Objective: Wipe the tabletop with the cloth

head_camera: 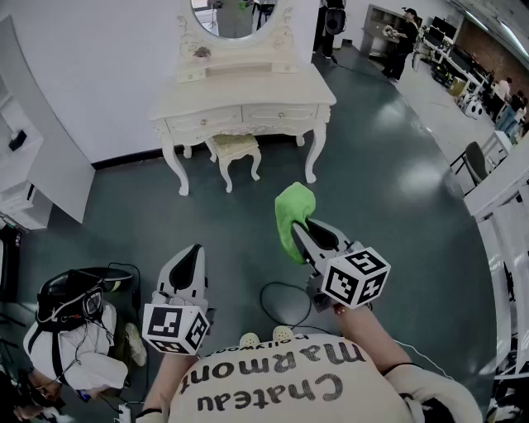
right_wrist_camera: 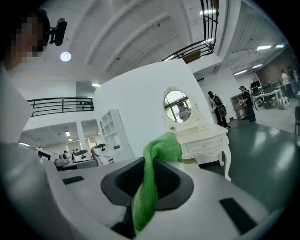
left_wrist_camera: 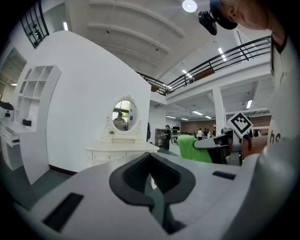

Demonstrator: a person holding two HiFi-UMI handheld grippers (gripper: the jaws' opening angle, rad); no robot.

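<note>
Green cloth (head_camera: 293, 216) is off the tabletop, in the air over the dark floor (head_camera: 388, 190). It is pinched between the fingers (right_wrist_camera: 174, 182) of the right gripper (head_camera: 307, 234). The top bunches above the tips and a tail hangs down between them. Left gripper (head_camera: 188, 266) is alongside, apart from the cloth, its fingers (left_wrist_camera: 125, 180) pressed together on nothing. Both point toward the white dressing table, whose tabletop (head_camera: 248, 87) lies well ahead. An oval mirror (head_camera: 235, 16) stands at its back edge and a stool (head_camera: 234, 149) sits under the front edge.
</note>
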